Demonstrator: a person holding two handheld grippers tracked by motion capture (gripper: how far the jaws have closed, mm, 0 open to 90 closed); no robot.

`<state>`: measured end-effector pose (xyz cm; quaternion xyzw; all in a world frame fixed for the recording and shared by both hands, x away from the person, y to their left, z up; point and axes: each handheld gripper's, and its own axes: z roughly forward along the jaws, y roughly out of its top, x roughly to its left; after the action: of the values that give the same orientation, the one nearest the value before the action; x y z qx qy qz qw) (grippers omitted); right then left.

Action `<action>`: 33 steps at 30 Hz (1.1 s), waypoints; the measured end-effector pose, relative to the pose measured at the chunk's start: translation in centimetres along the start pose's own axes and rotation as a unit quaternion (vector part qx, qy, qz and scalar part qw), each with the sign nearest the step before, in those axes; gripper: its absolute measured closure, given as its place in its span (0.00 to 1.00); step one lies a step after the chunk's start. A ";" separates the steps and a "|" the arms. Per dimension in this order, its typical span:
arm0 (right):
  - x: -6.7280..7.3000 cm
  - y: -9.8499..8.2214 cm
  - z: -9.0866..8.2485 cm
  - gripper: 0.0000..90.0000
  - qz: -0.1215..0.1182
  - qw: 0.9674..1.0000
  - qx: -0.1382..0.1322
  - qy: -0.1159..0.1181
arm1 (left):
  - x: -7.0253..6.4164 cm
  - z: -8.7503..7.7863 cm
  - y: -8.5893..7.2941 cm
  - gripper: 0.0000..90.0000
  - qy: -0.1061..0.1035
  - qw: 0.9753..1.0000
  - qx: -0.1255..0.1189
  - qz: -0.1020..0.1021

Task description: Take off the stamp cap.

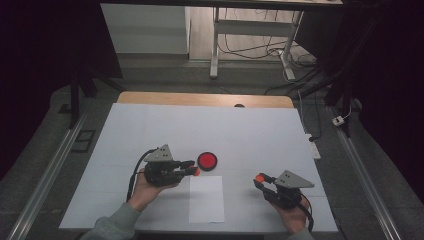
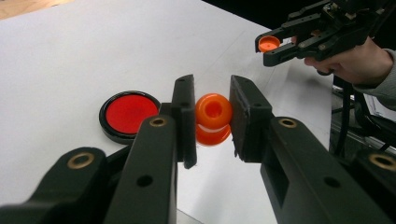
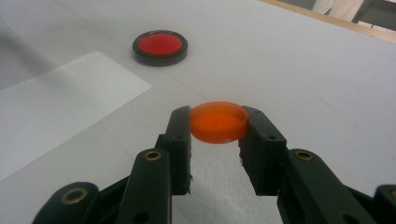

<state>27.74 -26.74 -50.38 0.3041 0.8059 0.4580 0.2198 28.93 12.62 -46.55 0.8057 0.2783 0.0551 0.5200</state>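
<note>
My left gripper (image 2: 212,119) was clamped on a small orange bottle (image 2: 213,119) above the table beside a red-filled black dish (image 2: 129,115), my right gripper (image 3: 218,128) pinched its orange cap (image 3: 218,121), well apart, the recapping apparently undone.

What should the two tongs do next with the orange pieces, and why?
Probably bring the right tongs toward the left tongs. The right ones grip an orange cap, the left ones an orange bottle with its mouth open, and the two are apart. They look like they fit, so closing the gap seems next.
</note>
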 end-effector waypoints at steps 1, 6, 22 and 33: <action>-0.1 -0.1 -0.2 0.72 0.001 1.000 0.000 -0.003 | 0.0 0.0 0.0 0.80 0.000 1.000 0.000 0.000; -0.5 -0.6 -0.7 0.72 0.004 1.000 0.001 -0.009 | -0.1 0.0 0.0 0.80 0.001 1.000 -0.001 0.002; -0.8 -0.6 -0.5 0.72 0.002 1.000 0.002 -0.007 | -0.1 -0.3 1.1 0.80 0.014 1.000 -0.010 0.015; -0.8 -0.5 -0.4 0.72 0.000 1.000 0.003 -0.010 | 0.6 0.2 1.4 0.80 0.027 1.000 -0.005 0.014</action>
<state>27.97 -27.74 -50.54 0.3098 0.8046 0.4528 0.2272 30.06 12.33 -45.49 0.8052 0.2803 0.0856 0.5155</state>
